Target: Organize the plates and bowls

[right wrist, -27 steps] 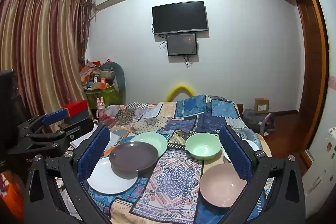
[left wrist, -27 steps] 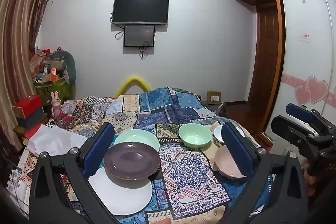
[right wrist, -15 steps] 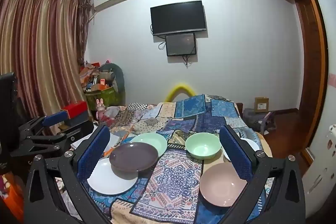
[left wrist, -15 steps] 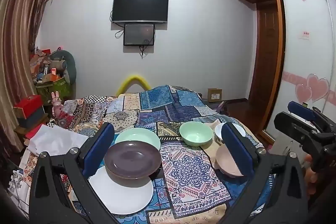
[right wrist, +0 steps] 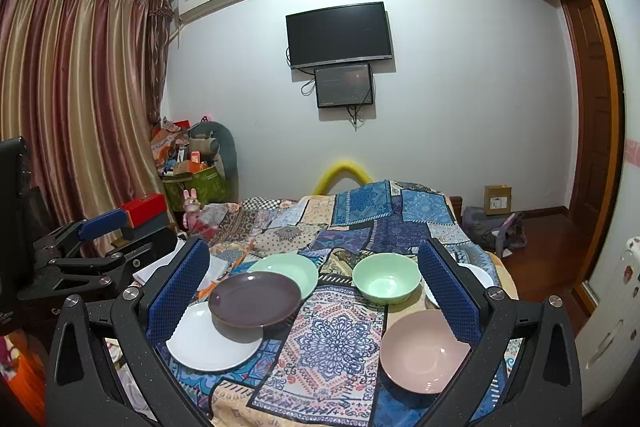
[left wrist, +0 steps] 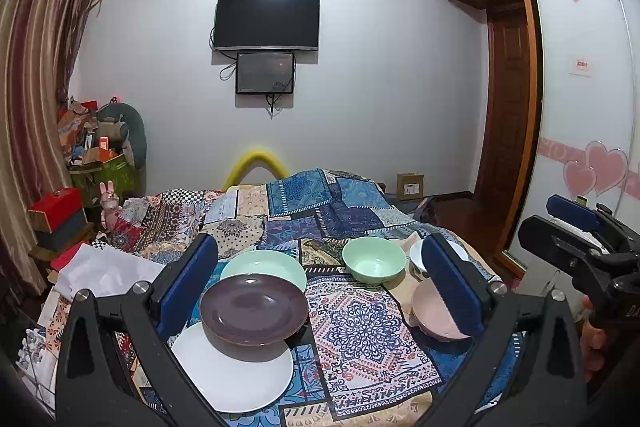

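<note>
A: Looking for edges around the green bowl (left wrist: pixel 374 259) first. Anything close?

B: Yes. Right of the green bowl, only a white dish (right wrist: pixel 478 273), then the edge of the bed (left wrist: pixel 360 339) and a drop to wooden floor. On the near side, a pink bowl (right wrist: pixel 424 349), close to the bed's near right corner.

A: And room to move?

B: Just left of the green bowl and nearer, across a broad patterned patch of quilt with nothing lying on it. Behind the green bowl too, over bare patchwork running back toward the wall.

A: Counting the plates?

B: Three, all left of the green bowl. Directly left, a green plate (left wrist: pixel 264 267). Left and nearer, a purple plate (left wrist: pixel 254 311), overlapping the far rim of a white plate (left wrist: pixel 240 379) and hiding the near edge of the green one.

A: Bowls?

B: Two for certain: green and pink. As for the white dish, half hidden behind a gripper finger; cannot tell whether bowl or plate.

A: Grippers?

B: Two. Left gripper (left wrist: pixel 320 251) spread wide, grasping nothing, hanging nearer than the green bowl and tipped slightly down. Right gripper (right wrist: pixel 314 249) likewise released, with nothing between the blue pads.
</note>
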Demonstrator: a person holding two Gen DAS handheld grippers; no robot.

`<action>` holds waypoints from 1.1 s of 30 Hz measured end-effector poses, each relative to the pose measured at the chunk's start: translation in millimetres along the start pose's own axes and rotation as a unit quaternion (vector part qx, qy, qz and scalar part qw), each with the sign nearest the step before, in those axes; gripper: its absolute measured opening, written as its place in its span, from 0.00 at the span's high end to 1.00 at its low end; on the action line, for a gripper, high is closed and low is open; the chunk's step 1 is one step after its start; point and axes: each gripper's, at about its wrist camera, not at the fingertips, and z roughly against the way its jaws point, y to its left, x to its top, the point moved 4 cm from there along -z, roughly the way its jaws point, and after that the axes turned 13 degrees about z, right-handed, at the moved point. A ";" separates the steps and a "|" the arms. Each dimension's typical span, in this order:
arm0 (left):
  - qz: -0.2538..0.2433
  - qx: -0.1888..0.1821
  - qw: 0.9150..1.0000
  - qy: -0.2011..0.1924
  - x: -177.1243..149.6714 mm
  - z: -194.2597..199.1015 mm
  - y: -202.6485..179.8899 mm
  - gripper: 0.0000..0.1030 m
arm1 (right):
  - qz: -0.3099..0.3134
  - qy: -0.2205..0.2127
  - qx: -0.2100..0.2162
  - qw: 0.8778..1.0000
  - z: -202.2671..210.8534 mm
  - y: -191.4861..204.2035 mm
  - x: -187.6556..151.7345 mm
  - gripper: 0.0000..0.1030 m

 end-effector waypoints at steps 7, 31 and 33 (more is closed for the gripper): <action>-0.001 -0.001 1.000 -0.001 0.2 0.4 0.0 0.00 | 0.001 0.000 0.000 1.000 -1.5 0.2 0.5 0.00; -0.006 0.000 1.000 -0.004 -0.6 1.0 -2.2 0.00 | 0.000 -0.001 0.001 1.000 2.6 -0.4 1.6 0.00; -0.006 0.000 1.000 -0.005 -0.3 1.2 -1.6 0.00 | 0.000 -0.001 0.002 1.000 3.3 -0.1 2.6 0.00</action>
